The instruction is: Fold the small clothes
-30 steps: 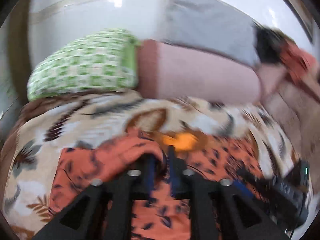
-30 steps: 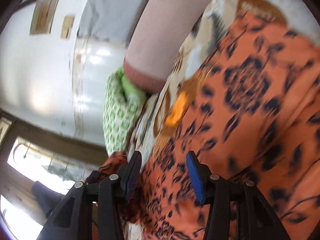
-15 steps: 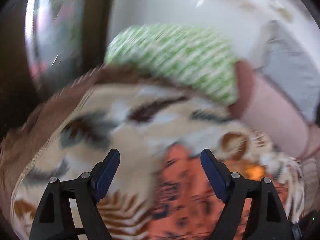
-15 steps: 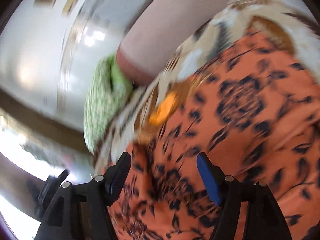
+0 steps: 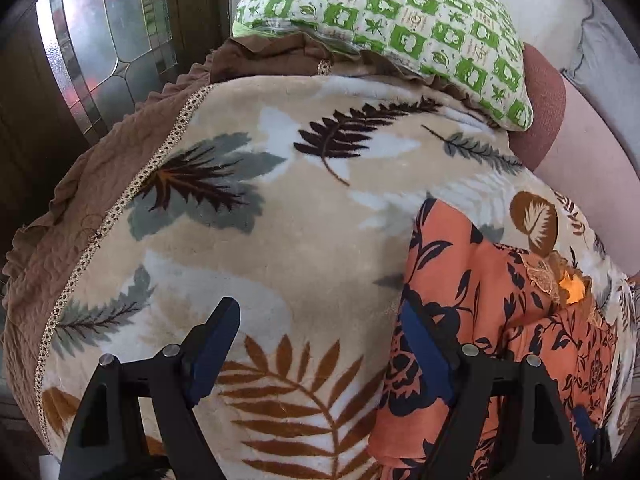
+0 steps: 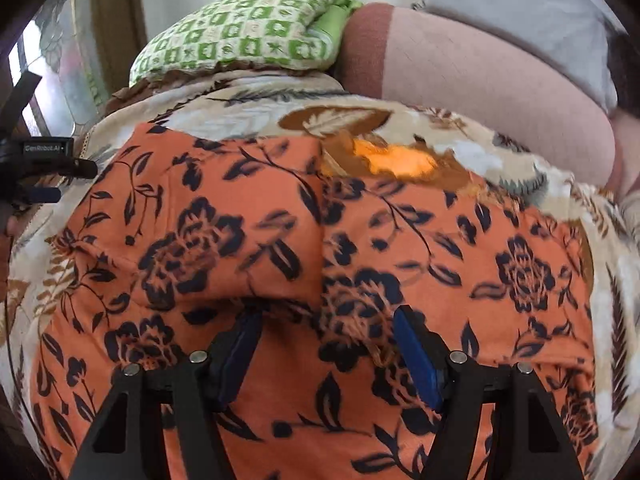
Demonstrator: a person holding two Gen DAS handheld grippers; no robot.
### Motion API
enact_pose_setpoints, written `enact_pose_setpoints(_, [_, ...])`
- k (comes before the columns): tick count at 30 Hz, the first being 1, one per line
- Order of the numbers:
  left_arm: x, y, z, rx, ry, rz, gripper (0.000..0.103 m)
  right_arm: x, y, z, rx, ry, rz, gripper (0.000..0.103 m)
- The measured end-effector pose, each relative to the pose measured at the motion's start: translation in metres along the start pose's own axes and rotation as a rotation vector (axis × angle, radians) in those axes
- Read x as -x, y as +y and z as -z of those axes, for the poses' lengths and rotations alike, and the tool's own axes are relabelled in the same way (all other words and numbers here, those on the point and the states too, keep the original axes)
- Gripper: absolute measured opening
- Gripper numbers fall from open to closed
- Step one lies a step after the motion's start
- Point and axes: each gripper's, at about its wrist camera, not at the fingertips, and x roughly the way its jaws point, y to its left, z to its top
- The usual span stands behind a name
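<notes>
An orange garment (image 6: 400, 248) with a dark flower print lies flat on a leaf-patterned blanket (image 5: 280, 208). Its left part is folded over as a flap (image 6: 208, 216), and the neckline (image 6: 400, 160) points toward the pillows. My right gripper (image 6: 328, 344) hangs open just above the garment's near middle, with nothing between its blue pads. My left gripper (image 5: 318, 344) is open above the blanket at the garment's (image 5: 472, 320) left edge; its right finger (image 5: 420, 340) overlaps the cloth edge without gripping it. The left gripper's body (image 6: 40, 160) shows at the right view's left edge.
A green-checked pillow (image 5: 400, 20) and a pink bolster (image 6: 480, 68) lie at the far end of the bed. A brown frilled sheet (image 5: 92, 184) edges the blanket on the left. Beyond it stands a dark-framed leaded-glass panel (image 5: 100, 40). Grey cloth (image 6: 520, 8) lies behind the bolster.
My left gripper let go of the orange cloth, opened wide and swung left over the blanket. My right gripper opened wider and rolled upright above the garment.
</notes>
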Motion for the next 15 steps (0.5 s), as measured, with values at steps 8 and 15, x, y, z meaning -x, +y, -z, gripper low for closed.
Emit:
enact_pose_setpoints(8, [0.000,0.001,-0.004,0.011,0.007,0.027,0.083,0.004,-0.017,-0.052,-0.123,-0.102,0.029,0.069])
enact_pose_setpoints(15, [-0.002,-0.001,-0.003,0.012,0.014,0.033,0.083,0.008,-0.030,-0.041,-0.138,-0.060,-0.054,0.071])
